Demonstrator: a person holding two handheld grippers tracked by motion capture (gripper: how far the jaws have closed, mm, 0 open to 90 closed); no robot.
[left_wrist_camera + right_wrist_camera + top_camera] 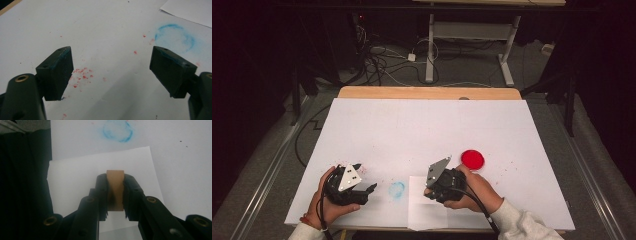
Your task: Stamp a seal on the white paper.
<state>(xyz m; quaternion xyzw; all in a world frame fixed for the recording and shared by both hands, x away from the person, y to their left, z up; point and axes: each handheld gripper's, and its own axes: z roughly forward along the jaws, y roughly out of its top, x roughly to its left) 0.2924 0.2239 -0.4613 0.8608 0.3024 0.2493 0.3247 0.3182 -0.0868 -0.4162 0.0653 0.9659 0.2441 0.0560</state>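
Tan block (115,188), lower end hidden, pinched in right claw (115,195); left claw (112,72) wide apart.

Light falls from above onto the white table cover (427,125), which reads evenly bright in the high view while the floor and room around it sink into near black. In the left gripper view the near jaws are soft and out of focus, casting a faint grey shadow, and the blue chalk ring (175,37) looks hazy. The right gripper view is dim and grainy, its left side in deep shadow.
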